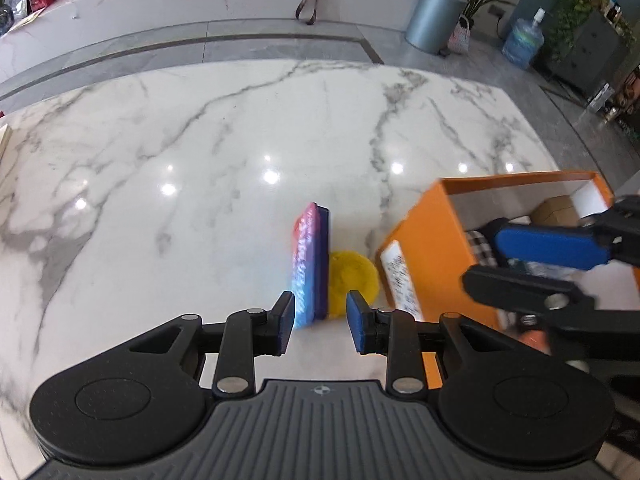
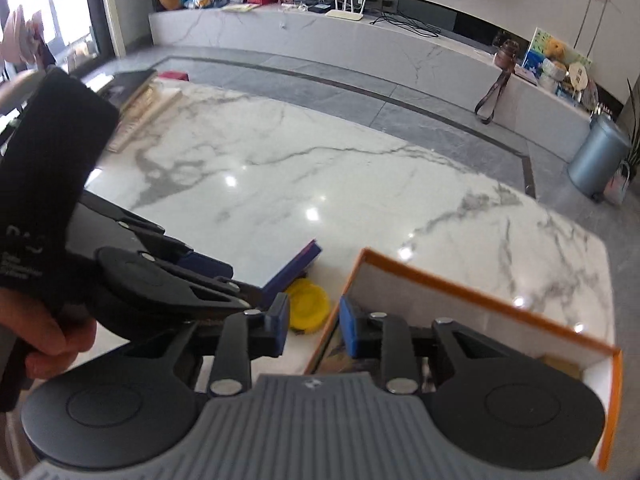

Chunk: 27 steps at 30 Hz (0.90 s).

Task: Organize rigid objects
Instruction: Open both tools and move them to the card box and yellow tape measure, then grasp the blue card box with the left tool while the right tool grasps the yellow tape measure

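Note:
A flat blue and pink box [image 1: 311, 264] stands tilted on the marble table [image 1: 180, 168], leaning against a round yellow lid [image 1: 354, 276]. My left gripper [image 1: 322, 320] is open around the box's near end: the left pad sits at its corner and a gap shows at the right pad. In the right wrist view the same box [image 2: 294, 266] and lid [image 2: 310, 306] lie just beyond the left gripper [image 2: 240, 282]. My right gripper [image 2: 314, 322] is open astride the left wall of the orange box [image 2: 480, 292], one finger inside. The left wrist view shows the right gripper [image 1: 484, 260] over that orange box [image 1: 436, 204].
The orange box holds a brown carton [image 1: 556, 208] and a checkered item [image 1: 480, 246]. A stack of books [image 2: 148, 96] lies at the table's far left corner. A hand [image 2: 52, 336] grips the left tool. A grey bin [image 2: 598, 160] stands on the floor beyond the table.

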### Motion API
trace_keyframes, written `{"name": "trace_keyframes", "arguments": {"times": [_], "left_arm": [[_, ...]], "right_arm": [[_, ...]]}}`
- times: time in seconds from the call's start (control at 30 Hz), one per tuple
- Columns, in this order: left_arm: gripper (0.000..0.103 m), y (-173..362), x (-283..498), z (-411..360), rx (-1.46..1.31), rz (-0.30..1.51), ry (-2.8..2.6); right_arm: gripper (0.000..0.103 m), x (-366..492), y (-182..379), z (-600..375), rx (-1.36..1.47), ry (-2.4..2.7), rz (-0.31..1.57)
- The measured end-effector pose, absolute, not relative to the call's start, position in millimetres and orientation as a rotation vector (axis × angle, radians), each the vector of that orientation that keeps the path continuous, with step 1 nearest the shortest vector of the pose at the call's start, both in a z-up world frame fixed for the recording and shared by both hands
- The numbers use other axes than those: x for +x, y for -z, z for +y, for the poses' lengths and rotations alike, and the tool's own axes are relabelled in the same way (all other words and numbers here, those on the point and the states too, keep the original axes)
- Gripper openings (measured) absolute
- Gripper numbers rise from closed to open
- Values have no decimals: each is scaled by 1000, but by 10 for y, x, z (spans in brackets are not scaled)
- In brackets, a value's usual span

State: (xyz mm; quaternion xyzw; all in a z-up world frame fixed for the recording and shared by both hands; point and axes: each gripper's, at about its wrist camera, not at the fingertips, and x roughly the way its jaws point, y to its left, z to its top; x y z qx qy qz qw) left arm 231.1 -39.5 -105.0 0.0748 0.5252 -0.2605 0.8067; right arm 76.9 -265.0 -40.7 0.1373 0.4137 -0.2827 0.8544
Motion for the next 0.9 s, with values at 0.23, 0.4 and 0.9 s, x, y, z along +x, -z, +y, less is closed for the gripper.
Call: {"name": "trace_keyframes", "arguments": {"times": [0.23, 0.4, 0.9], "left_arm": [[43, 1283, 2500, -563, 195, 1135, 594], [28, 1383, 2557, -563, 204, 1135, 610], [14, 1295, 2566, -76, 93, 1119, 539]], "right_arm": [[28, 872, 440, -2872, 271, 582, 895], [27, 992, 465, -2881, 205, 523, 915], [29, 1514, 714, -2893, -27, 249, 1099]]}}
